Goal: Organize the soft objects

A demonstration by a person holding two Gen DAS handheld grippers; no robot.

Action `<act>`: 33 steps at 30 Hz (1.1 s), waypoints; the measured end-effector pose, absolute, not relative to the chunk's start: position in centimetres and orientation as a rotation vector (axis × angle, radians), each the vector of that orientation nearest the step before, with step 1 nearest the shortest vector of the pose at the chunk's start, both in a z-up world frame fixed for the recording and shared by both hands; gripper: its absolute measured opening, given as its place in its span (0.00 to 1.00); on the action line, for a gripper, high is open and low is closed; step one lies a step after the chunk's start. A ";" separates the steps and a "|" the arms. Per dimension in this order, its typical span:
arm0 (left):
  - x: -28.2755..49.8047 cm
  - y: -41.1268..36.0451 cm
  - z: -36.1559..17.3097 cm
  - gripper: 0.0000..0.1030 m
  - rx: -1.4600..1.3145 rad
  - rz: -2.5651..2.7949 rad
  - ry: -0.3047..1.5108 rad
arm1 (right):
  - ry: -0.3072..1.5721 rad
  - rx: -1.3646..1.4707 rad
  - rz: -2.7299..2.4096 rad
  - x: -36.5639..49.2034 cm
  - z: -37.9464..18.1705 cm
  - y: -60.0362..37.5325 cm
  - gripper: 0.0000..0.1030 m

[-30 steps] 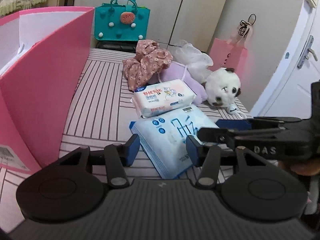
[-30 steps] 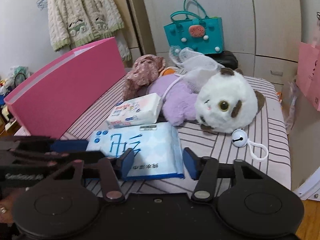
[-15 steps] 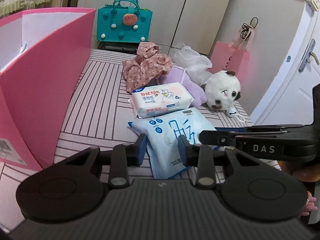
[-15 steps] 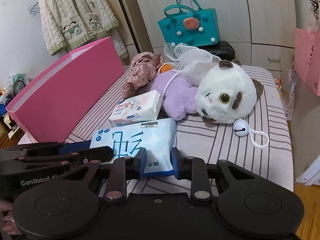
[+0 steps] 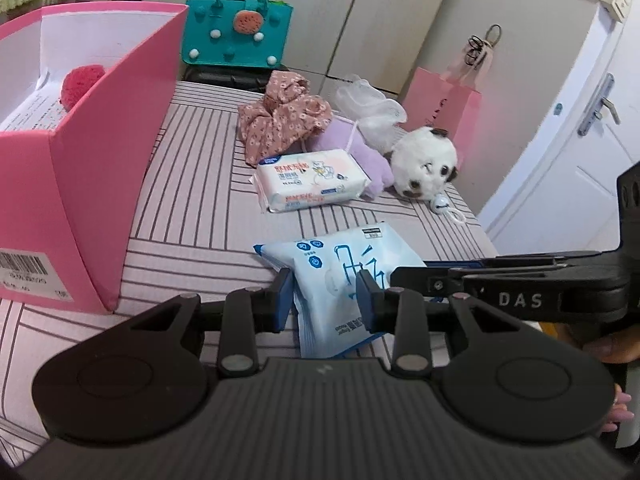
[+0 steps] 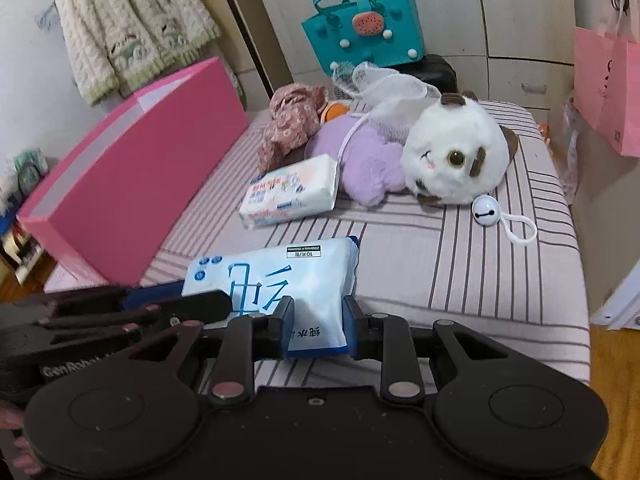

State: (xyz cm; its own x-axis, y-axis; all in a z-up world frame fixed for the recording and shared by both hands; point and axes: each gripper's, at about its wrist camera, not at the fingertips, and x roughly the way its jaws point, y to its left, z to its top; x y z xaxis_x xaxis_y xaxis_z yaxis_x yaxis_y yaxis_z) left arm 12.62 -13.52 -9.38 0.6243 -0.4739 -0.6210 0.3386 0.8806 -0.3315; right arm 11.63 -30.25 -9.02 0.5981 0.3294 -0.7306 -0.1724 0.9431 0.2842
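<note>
Since a second ago, both grippers have closed in on the blue wet-wipe pack (image 5: pixel 340 280): the left gripper (image 5: pixel 324 300) and right gripper (image 6: pixel 318 328) each pinch its near edge, which is now raised off the striped bedspread (image 6: pixel 460 264). The pink box (image 5: pixel 100 160) stands at the left. Farther off lie a white tissue pack (image 5: pixel 312 184) and a plush dog (image 6: pixel 456 152); a teal handbag (image 6: pixel 360 32) stands by the cupboards.

Both wrist views low, close, sharing blue pack (image 5: pixel 348 276).
</note>
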 end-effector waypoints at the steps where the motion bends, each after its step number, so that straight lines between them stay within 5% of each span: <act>1: 12.4 -13.4 -9.3 0.32 -0.188 -0.473 0.771 | 0.887 0.183 0.288 11.4 -8.9 -30.0 0.30; 33: 6.2 -3.7 -5.0 0.32 -0.212 -0.611 0.895 | 0.944 0.116 0.368 3.3 -2.7 -22.3 0.33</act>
State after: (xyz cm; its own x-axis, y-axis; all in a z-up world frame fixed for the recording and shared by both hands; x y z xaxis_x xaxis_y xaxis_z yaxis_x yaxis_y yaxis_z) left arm 6.19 -3.66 -4.97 0.4704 -0.5799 -0.6652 0.4087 0.8112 -0.4182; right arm 3.32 -22.33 -2.70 0.5299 0.3578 -0.7689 -0.2572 0.9318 0.2563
